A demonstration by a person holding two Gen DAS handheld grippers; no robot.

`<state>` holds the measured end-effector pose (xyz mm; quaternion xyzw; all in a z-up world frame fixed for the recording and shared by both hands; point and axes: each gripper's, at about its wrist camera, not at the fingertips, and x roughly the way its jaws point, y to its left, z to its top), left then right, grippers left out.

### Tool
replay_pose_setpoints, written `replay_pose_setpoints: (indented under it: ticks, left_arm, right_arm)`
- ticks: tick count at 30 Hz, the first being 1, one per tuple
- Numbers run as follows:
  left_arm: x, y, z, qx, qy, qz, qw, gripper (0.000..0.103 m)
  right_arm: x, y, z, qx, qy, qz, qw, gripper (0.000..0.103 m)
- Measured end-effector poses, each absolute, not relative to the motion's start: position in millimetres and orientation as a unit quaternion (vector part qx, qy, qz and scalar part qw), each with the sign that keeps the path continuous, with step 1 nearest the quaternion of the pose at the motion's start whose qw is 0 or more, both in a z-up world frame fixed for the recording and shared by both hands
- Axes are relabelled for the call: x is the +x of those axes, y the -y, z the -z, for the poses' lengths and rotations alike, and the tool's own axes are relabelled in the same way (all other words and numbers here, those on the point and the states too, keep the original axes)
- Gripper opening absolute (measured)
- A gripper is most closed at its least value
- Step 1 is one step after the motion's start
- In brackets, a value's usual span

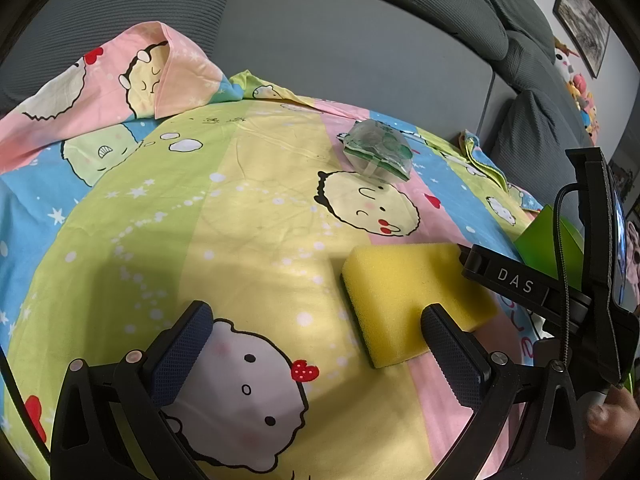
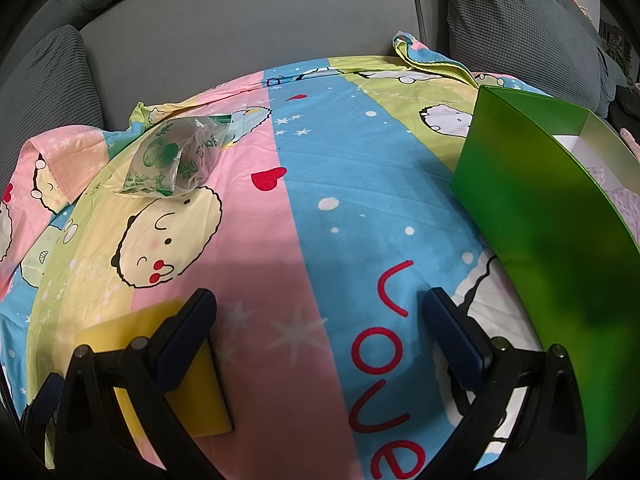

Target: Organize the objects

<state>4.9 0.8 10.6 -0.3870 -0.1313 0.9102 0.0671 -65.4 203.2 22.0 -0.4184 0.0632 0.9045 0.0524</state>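
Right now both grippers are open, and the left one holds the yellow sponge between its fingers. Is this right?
Not quite. Both grippers are open, but the left gripper holds nothing: the sponge lies on the sheet, beside its right finger. The left wrist view shows this.

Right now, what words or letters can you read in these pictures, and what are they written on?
"DAS": white letters on the black body of the right gripper, seen from the left wrist view.
"Love": big red letters printed on the cartoon bedsheet, on its blue stripe.
Green print on the clear plastic bag: it looks like characters, but too crumpled and blurred to read.
Green box: no writing shows.
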Motion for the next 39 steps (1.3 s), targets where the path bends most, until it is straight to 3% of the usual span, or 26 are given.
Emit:
replay_pose_setpoints:
  ticks: [12, 18, 23, 26, 31, 33, 39]
  left_arm:
    - [-2.8, -0.5, -17.5, -0.420, 0.140, -0.894, 0.069, 0.103]
    - [10.0, 15.7, -38.7, -0.419, 0.240, -0.870, 0.102, 0.103]
    - [17.5, 8.7, -59.0, -0.394, 0.217, -0.884, 0.127, 0.103]
    - [15.6, -2.5, -60.6, -0.400, 0.212, -0.878, 0.157, 0.103]
    - [10.1, -19.9, -57.4, -0.415, 0.185, -0.876, 0.164, 0.087]
    - [5.2, -24.7, -51.4, -0.427, 0.188, -0.868, 0.171, 0.087]
    - [2.3, -32.5, -42.1, -0.442, 0.175, -0.863, 0.171, 0.086]
  right_arm:
    - [-73.4, -203.8, -26.7, -0.453, -0.058, -0.888, 0.059, 0.102]
    - [-51.0, -233.2, -52.6, -0.466, -0.187, -0.865, 0.000, 0.102]
    - [-24.3, -237.2, -83.1, -0.410, -0.229, -0.880, -0.073, 0.102]
    - [-20.3, -226.8, -90.5, -0.403, -0.224, -0.881, -0.107, 0.092]
    - [-26.7, -210.6, -89.0, -0.422, -0.211, -0.871, -0.138, 0.056]
    - [-29.7, -207.6, -84.9, -0.433, -0.210, -0.864, -0.145, 0.052]
    - [-37.3, -209.5, -68.5, -0.467, -0.235, -0.841, -0.141, 0.053]
